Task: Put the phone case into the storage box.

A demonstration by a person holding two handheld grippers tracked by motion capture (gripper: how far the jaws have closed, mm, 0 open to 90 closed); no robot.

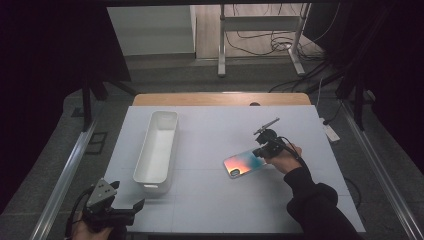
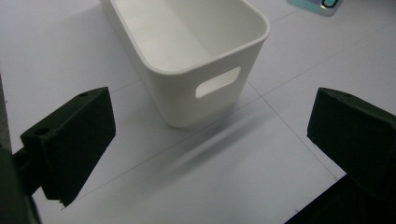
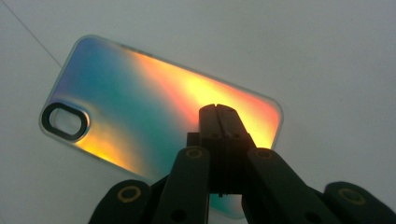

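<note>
Hovering right fingers (image 3: 218, 109) closed over phone case (image 3: 140, 98) | left fingers (image 2: 205, 140) wide apart, empty

Your high view looks forward and down from above your side of the bench (image 1: 210, 200), taking in the whole white top and the floor beyond. Your left gripper view sits low at the near left corner, close to the bench, facing the near end of the white bin (image 2: 187, 60); at its far right edge it catches a corner of the phone case (image 2: 322, 5). Your right gripper view looks almost straight down, very close on that same iridescent phone case (image 3: 140, 102), which the high view shows right of centre.
</note>
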